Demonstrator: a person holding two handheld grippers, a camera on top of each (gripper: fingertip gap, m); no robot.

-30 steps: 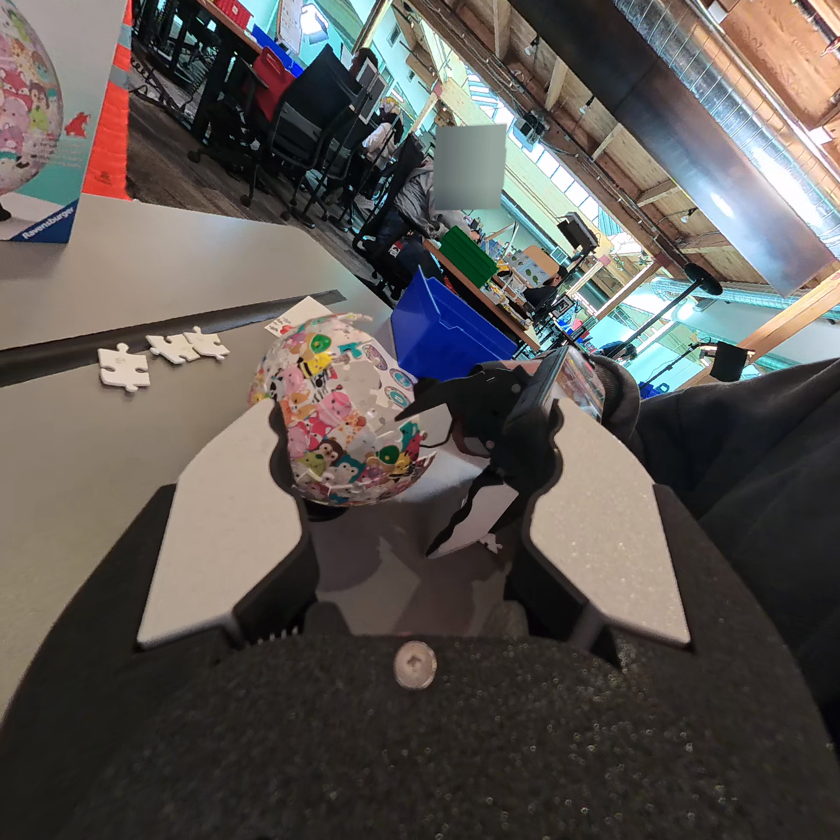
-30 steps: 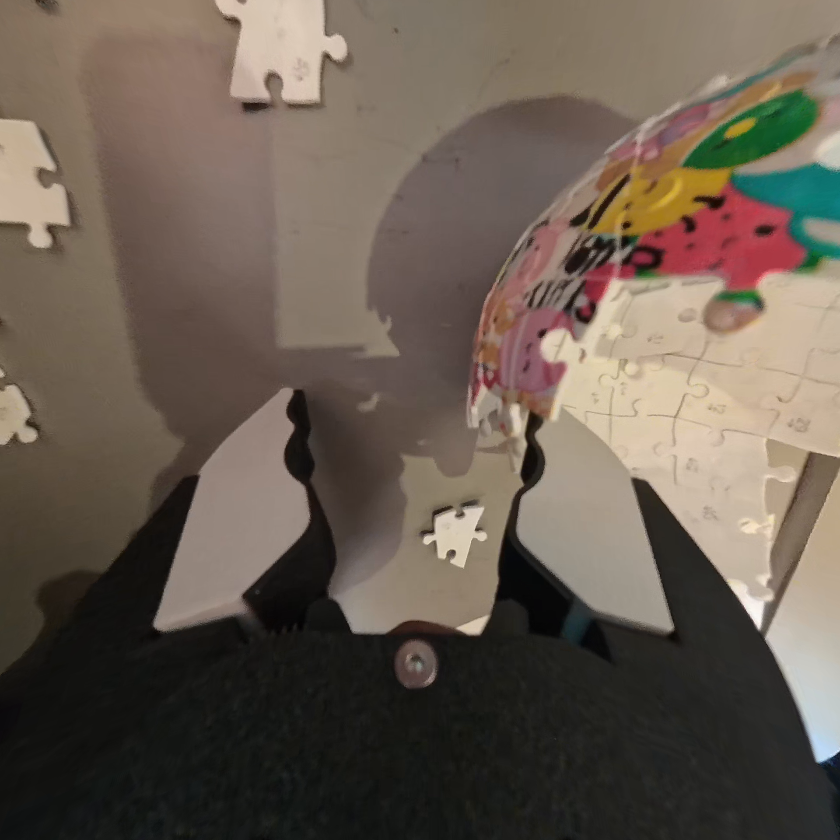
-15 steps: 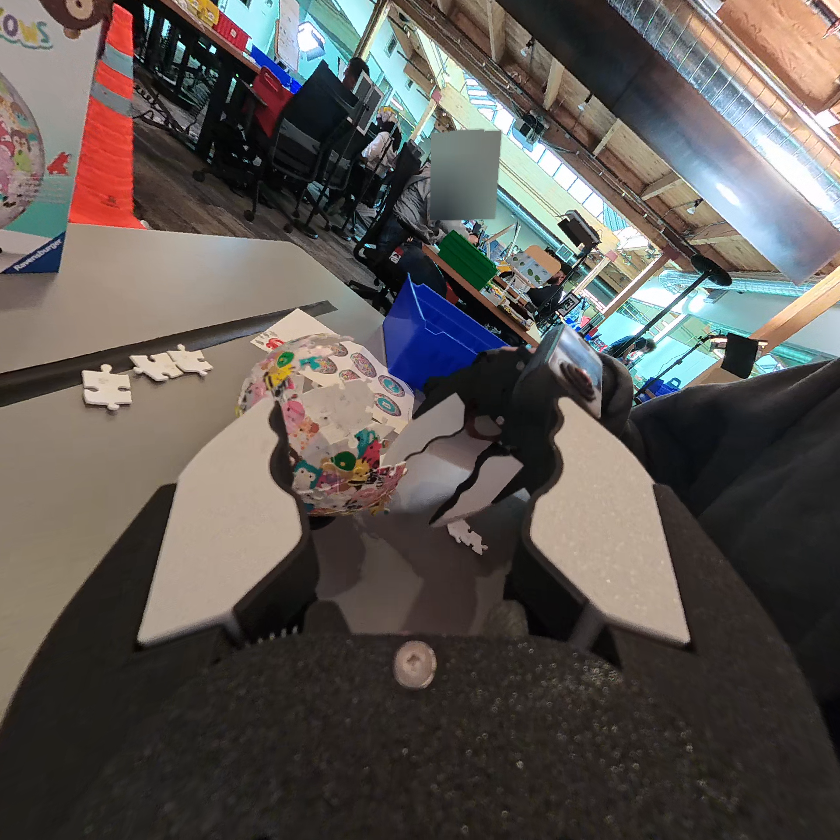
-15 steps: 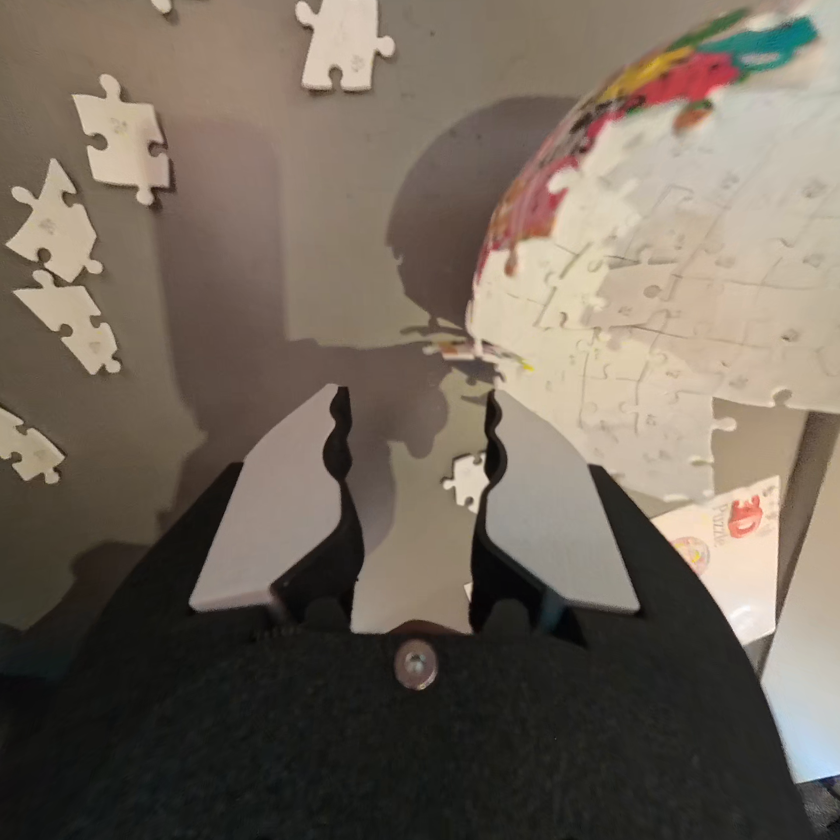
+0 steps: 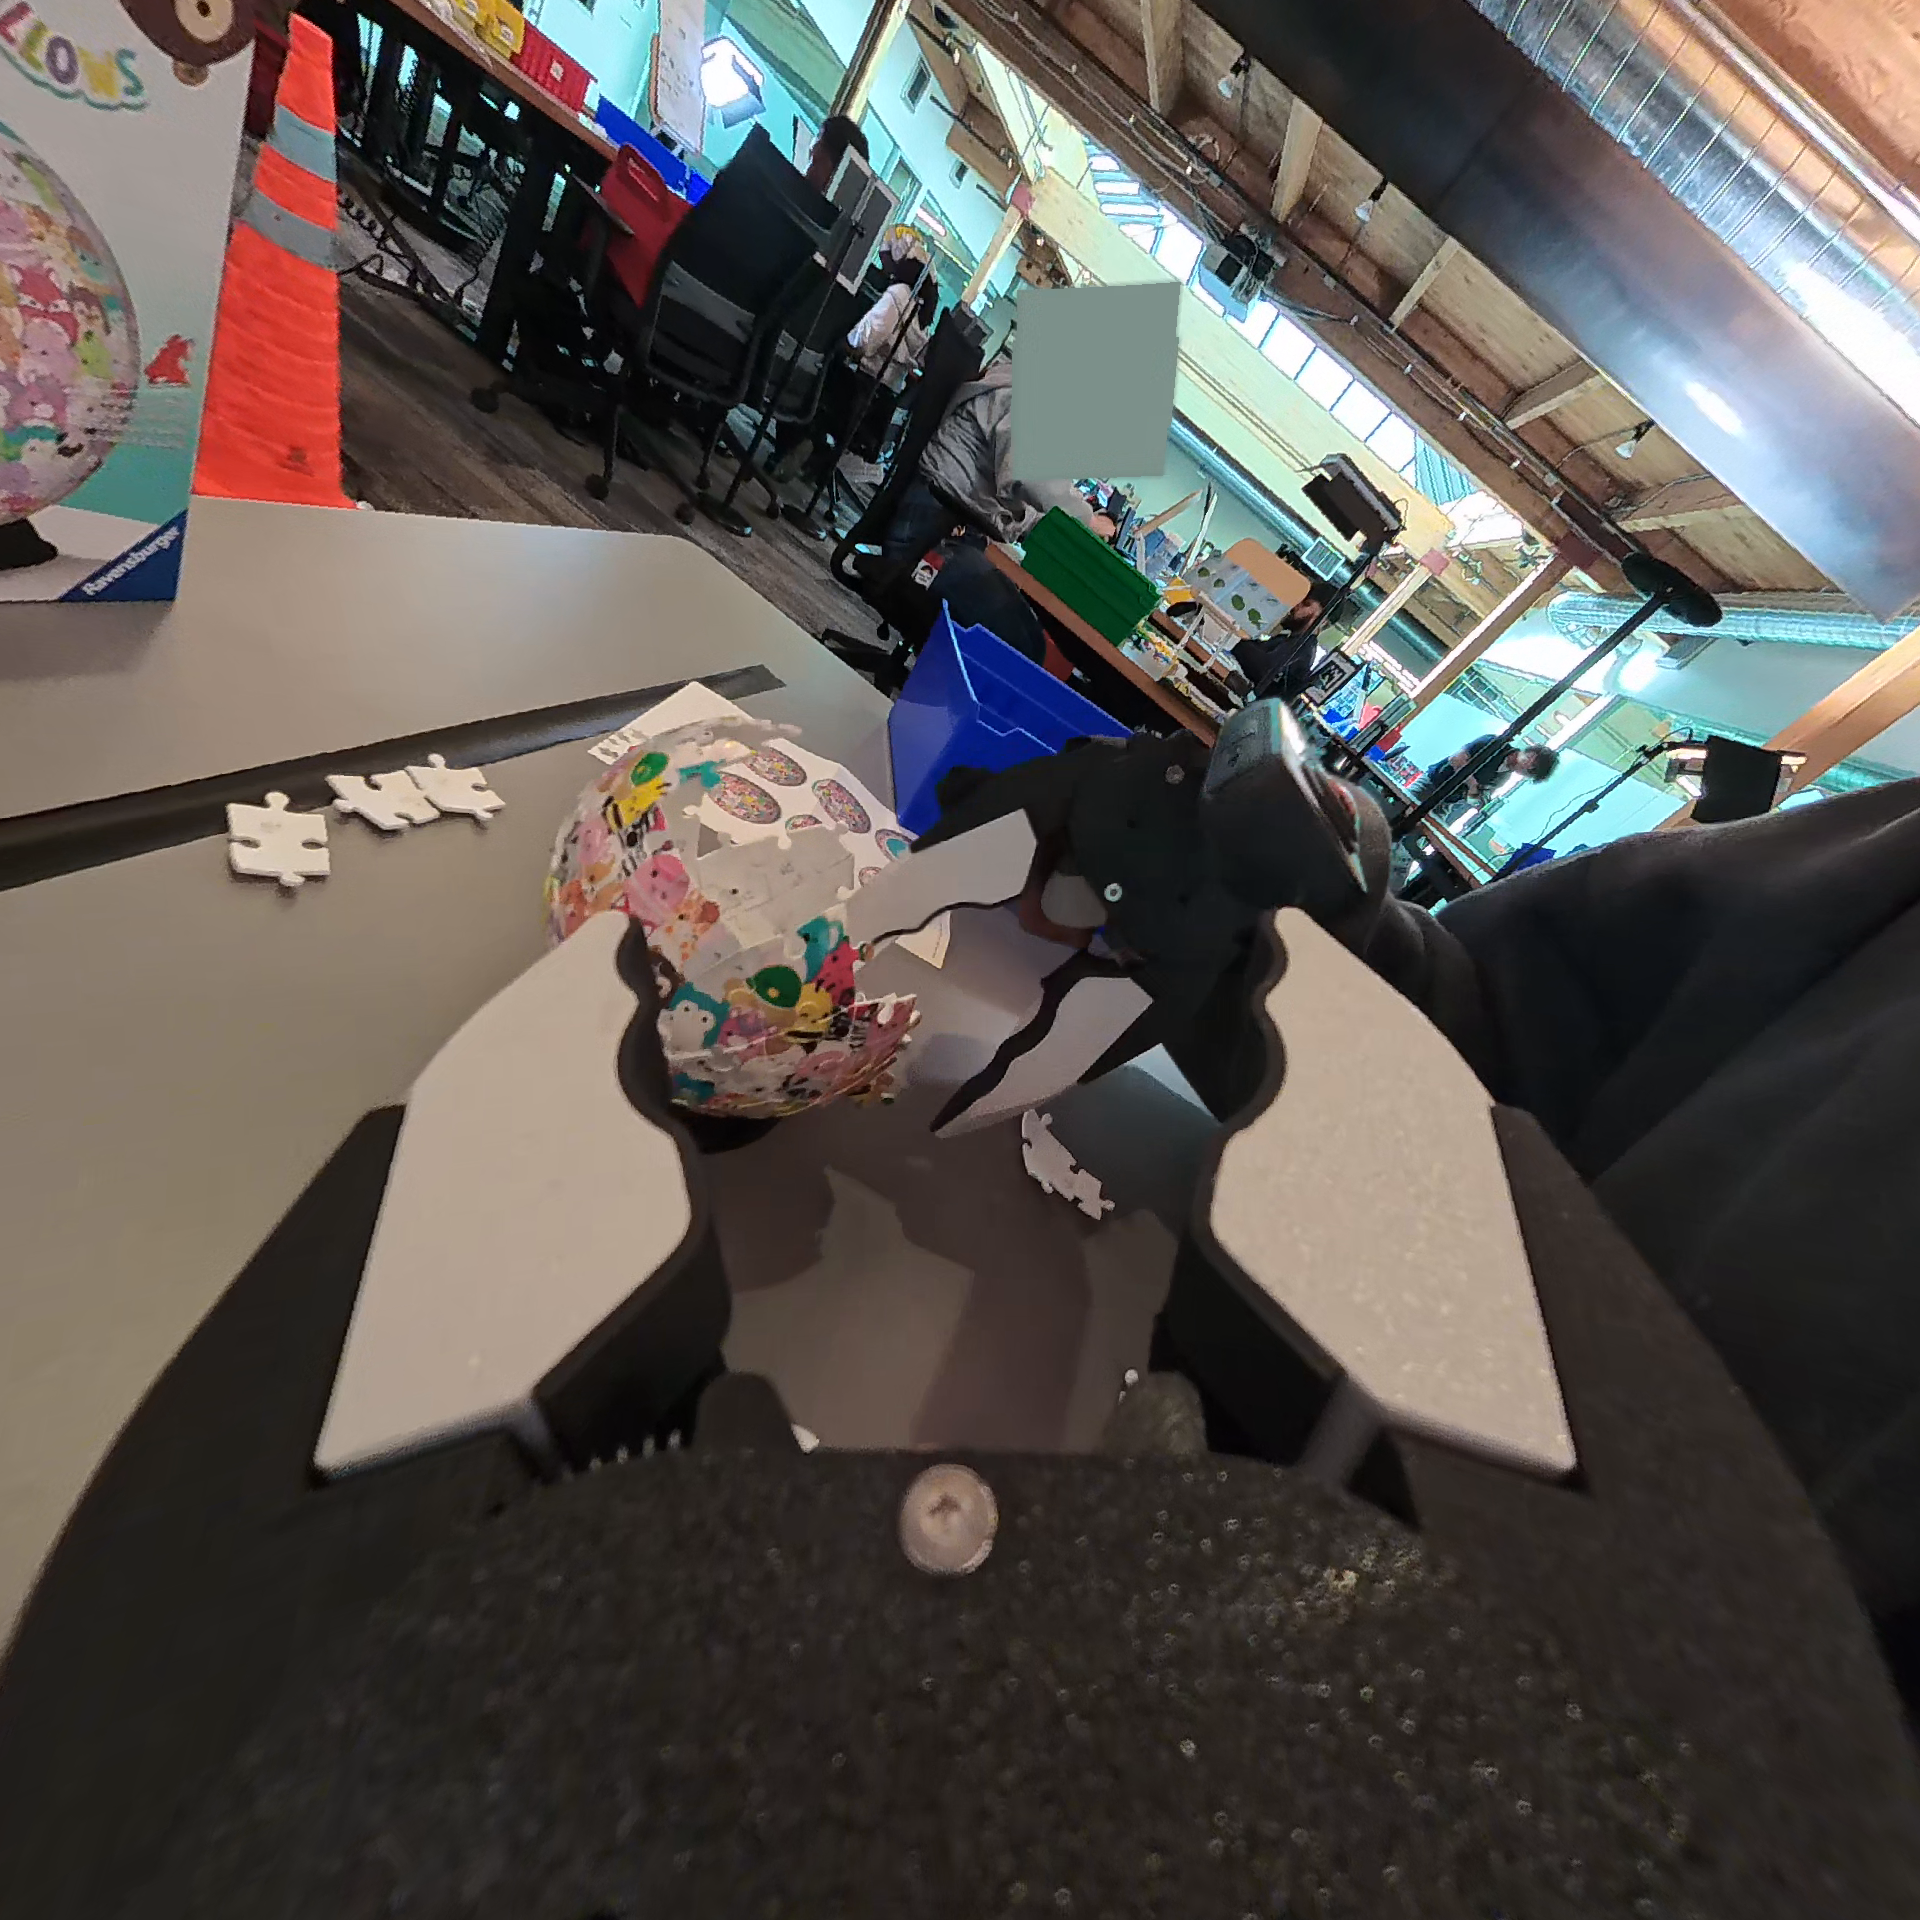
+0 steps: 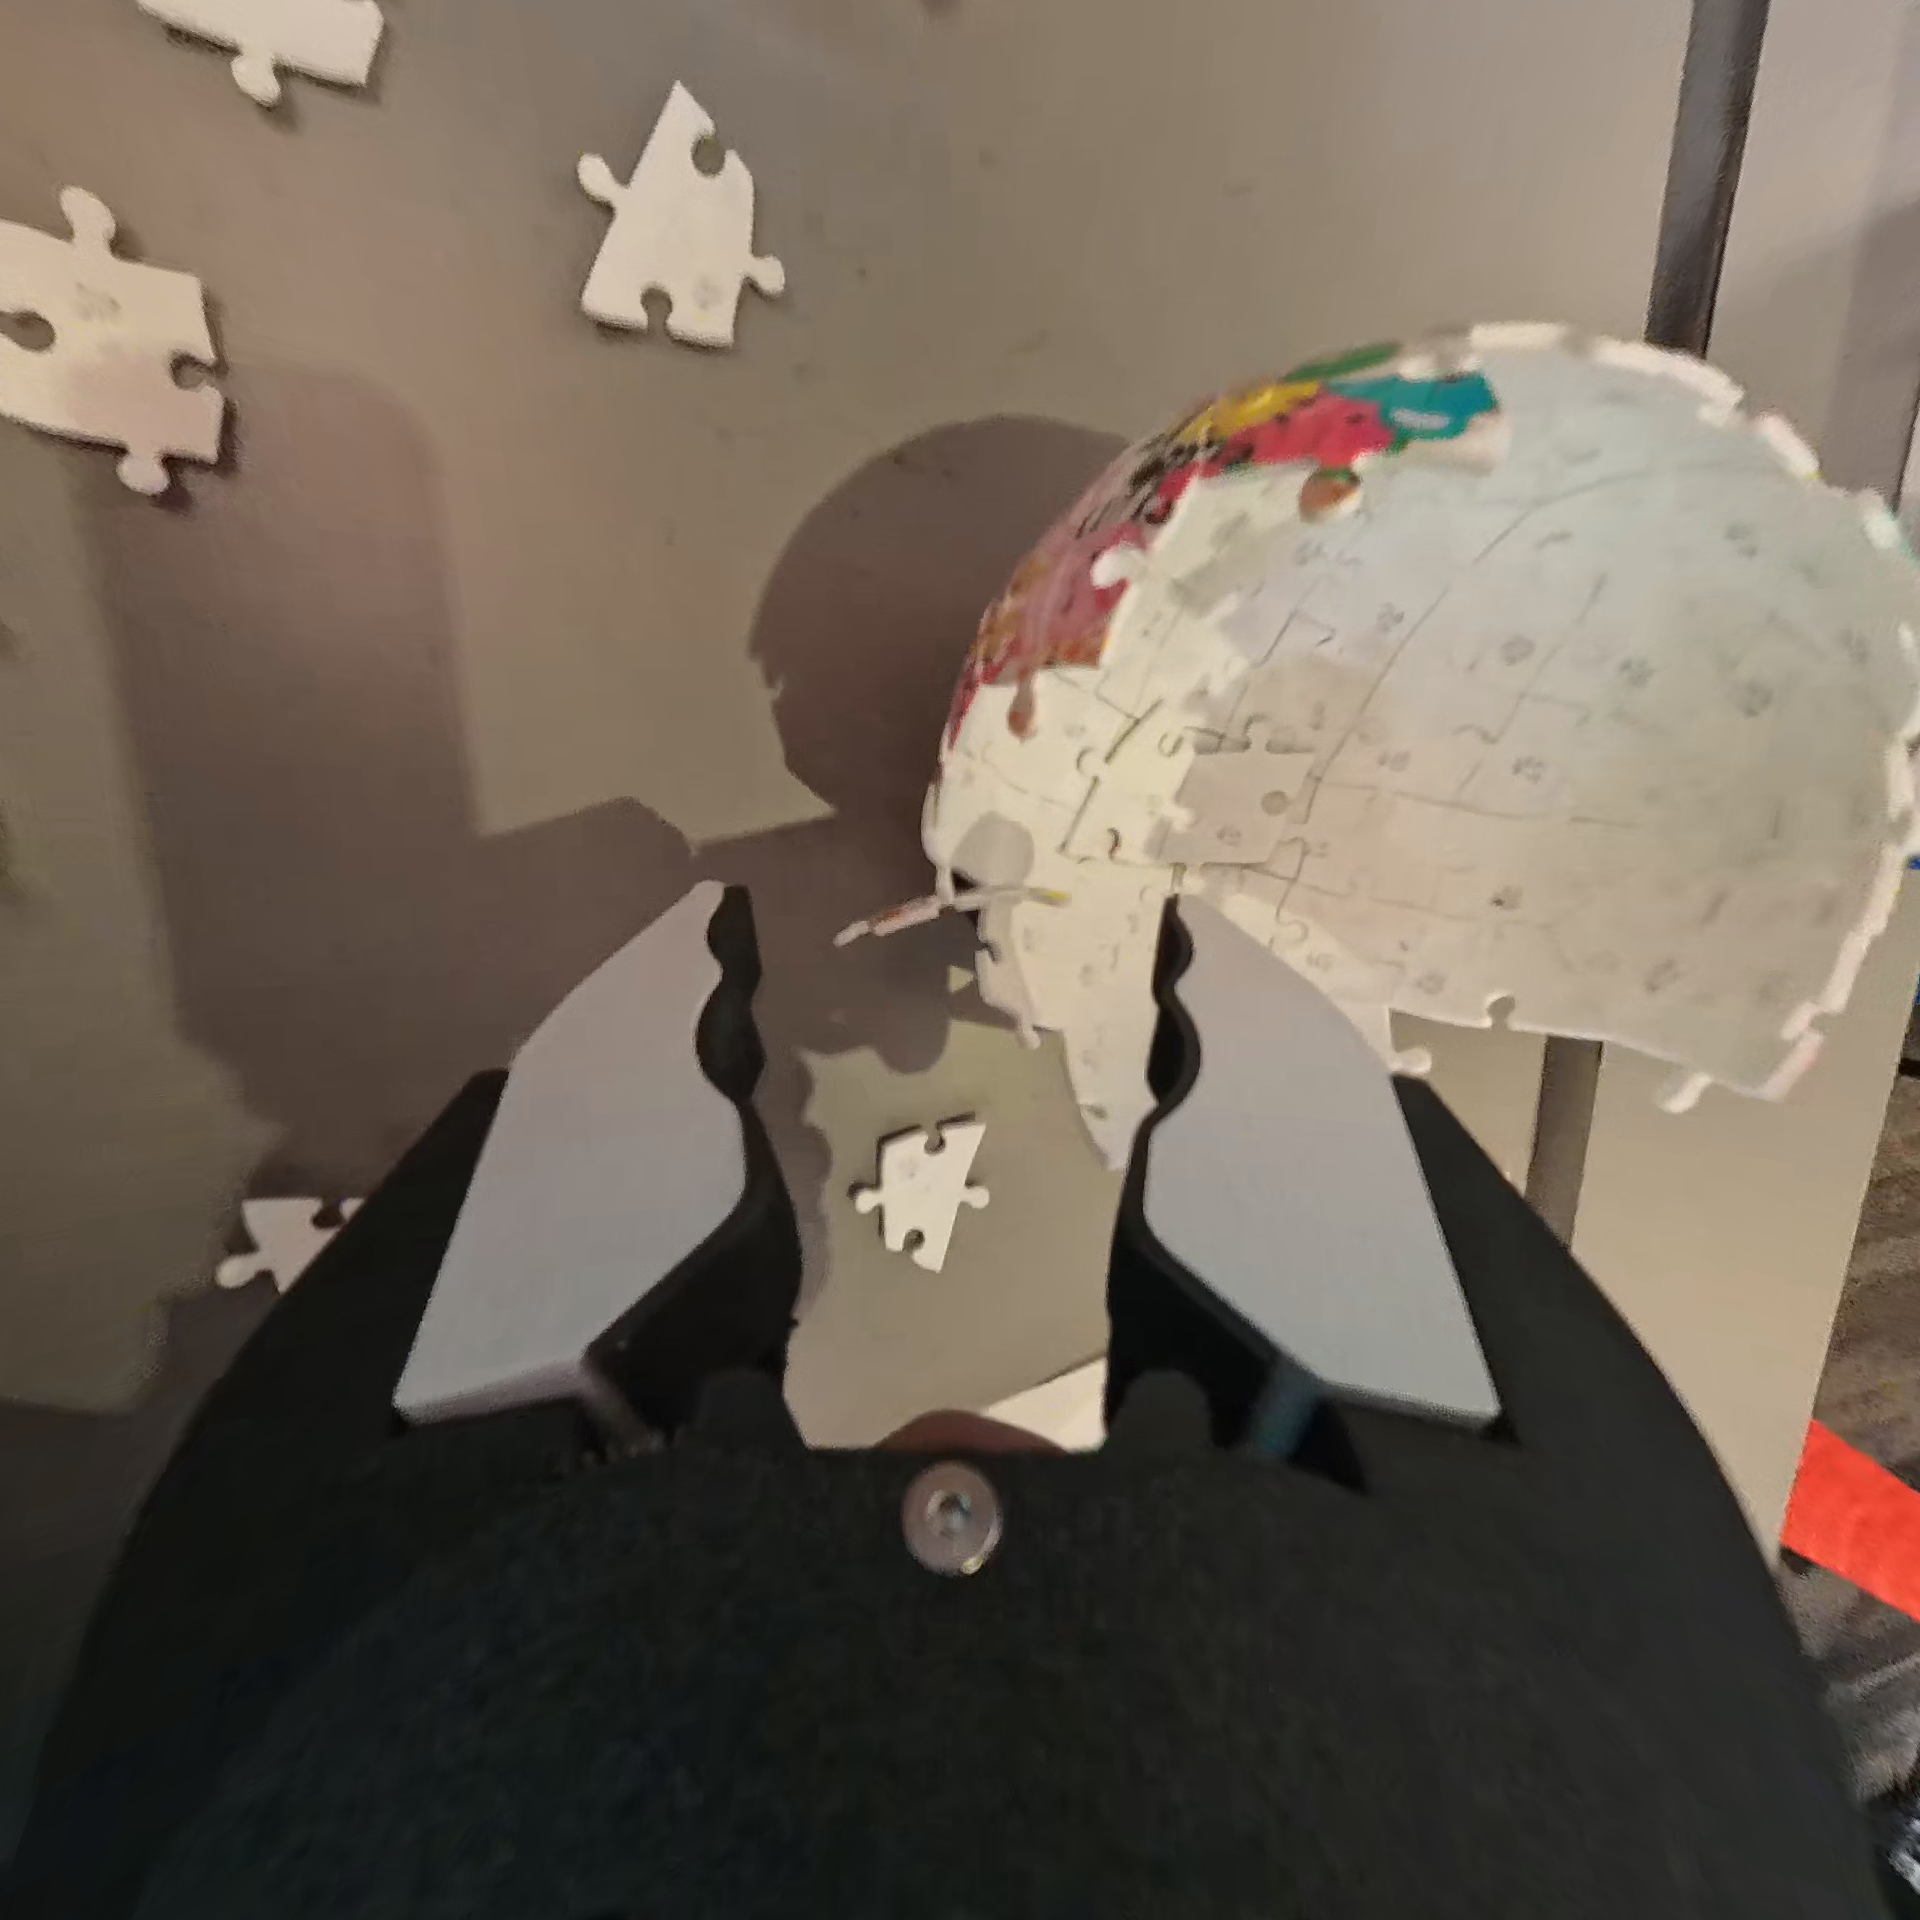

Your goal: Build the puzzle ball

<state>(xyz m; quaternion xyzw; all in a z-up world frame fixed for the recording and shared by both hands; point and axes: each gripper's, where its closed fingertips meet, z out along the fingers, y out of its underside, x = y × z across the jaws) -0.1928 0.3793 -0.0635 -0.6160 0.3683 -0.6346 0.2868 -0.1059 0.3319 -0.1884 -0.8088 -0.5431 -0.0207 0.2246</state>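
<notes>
Right tongs (image 6: 951, 935) hover wide over a loose piece (image 6: 923, 1187) on the worktop (image 5: 208, 1018); left tongs (image 5: 935, 956) gape beside the half-built puzzle ball (image 5: 727, 925), seemingly untouched. One nudge could topple it.

Far left of the partly built, many-coloured puzzle ball (image 5: 727, 914), the tall cardboard puzzle box (image 5: 94, 312) bears coloured lettering at its top and a white brand mark on its blue lower corner. Just behind the ball, a white paper sheet (image 5: 821, 800) carries small print. The flat white loose puzzle pieces (image 6: 681, 234) carry faint marks, too small to read.
</notes>
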